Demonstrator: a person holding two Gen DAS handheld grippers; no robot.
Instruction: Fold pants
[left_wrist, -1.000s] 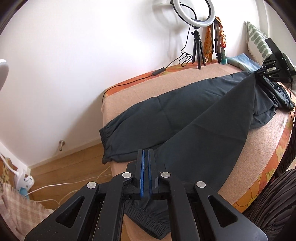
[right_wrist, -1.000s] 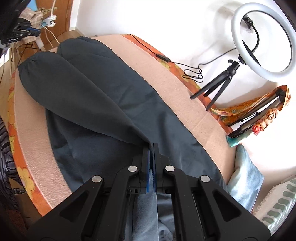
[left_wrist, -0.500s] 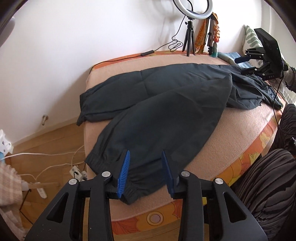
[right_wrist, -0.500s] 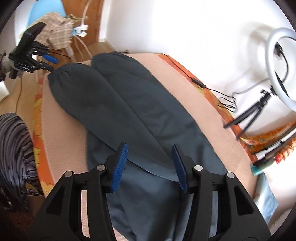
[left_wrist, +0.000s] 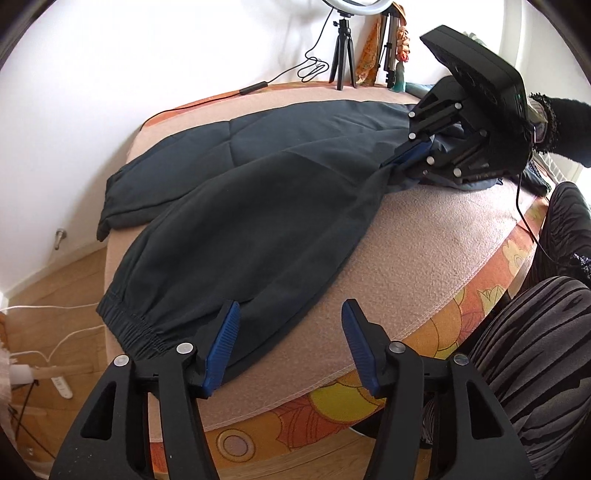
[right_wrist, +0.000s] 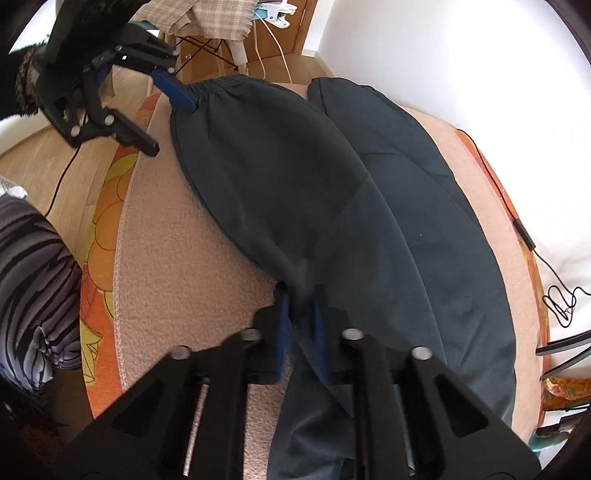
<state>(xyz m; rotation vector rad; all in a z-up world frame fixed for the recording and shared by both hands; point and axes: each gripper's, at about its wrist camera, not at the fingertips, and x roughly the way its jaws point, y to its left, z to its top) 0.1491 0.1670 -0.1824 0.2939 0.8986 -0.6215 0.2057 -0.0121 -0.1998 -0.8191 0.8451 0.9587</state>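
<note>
Dark grey pants (left_wrist: 258, 206) lie spread across a bed (left_wrist: 436, 236) covered with a peach blanket, one leg laid partly over the other. The left gripper (left_wrist: 290, 347) hovers at the near edge by the elastic cuff (left_wrist: 136, 325), its blue fingers (left_wrist: 221, 347) spread wide and holding nothing. At the far right, the right gripper (right_wrist: 299, 325) has its fingers narrowed around a bunched fold of fabric near the crotch; whether they fully pinch it I cannot tell. A tripod (left_wrist: 341, 51) stands against the far wall.
</note>
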